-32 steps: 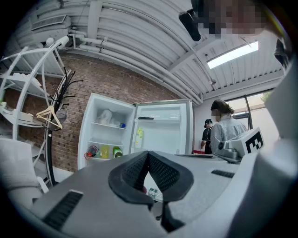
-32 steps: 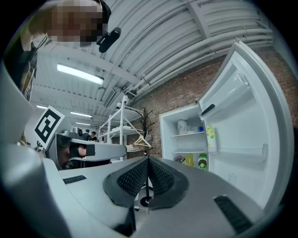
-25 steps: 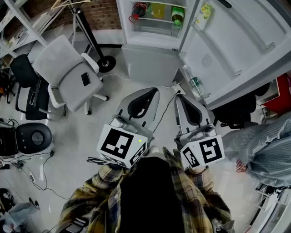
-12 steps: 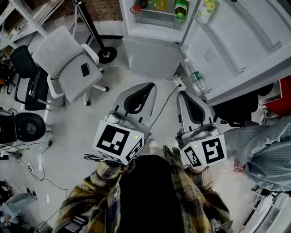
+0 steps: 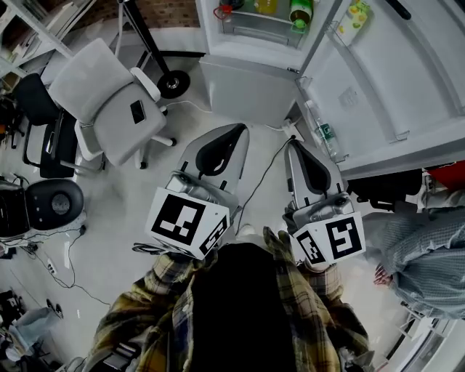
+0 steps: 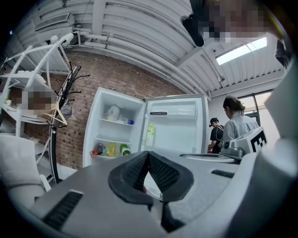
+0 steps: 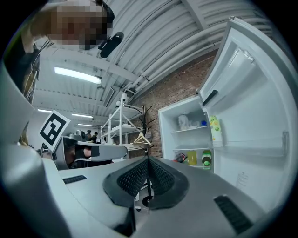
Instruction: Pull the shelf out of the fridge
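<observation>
Both grippers are held level and aimed at the open fridge [image 5: 243,87], well short of it. The left gripper [image 6: 148,155] is seen with its jaws pressed together and nothing caught between them; the right gripper [image 7: 148,160] is likewise closed and empty. The shelf [image 5: 251,27], loaded with bottles [image 5: 300,12], is seated inside the fridge, untouched. The door [image 5: 392,65] is swung wide open.

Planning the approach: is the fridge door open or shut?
Open. In the head view the fridge door stands swung wide to the right, and the bottles inside the compartment are exposed.
</observation>
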Demonstrator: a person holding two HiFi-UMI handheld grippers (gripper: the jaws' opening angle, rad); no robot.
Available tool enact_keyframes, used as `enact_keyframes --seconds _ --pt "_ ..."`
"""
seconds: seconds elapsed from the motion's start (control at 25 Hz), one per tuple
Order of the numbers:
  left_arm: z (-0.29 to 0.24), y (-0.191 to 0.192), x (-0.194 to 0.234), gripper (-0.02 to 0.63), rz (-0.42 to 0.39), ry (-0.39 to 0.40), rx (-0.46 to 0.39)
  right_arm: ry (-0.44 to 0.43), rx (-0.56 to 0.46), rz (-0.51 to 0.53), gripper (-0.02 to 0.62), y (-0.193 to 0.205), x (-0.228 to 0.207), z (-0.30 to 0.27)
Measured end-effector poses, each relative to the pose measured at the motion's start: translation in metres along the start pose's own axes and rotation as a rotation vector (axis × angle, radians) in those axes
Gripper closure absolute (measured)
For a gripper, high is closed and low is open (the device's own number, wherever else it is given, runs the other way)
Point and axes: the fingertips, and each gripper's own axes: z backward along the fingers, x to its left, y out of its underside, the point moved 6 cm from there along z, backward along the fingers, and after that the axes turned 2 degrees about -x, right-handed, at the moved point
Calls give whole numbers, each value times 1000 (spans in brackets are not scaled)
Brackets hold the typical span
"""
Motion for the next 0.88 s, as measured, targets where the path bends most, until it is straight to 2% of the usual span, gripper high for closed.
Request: enact_keyframes --seconds 0.56,0.88 --pt "-82 -34 152 603 -27 115 21 109 -32 -6 578 -2 -16 -169" --pt "-116 -30 200 603 -13 160 55 149 -7 -14 578 6 -22 -221"
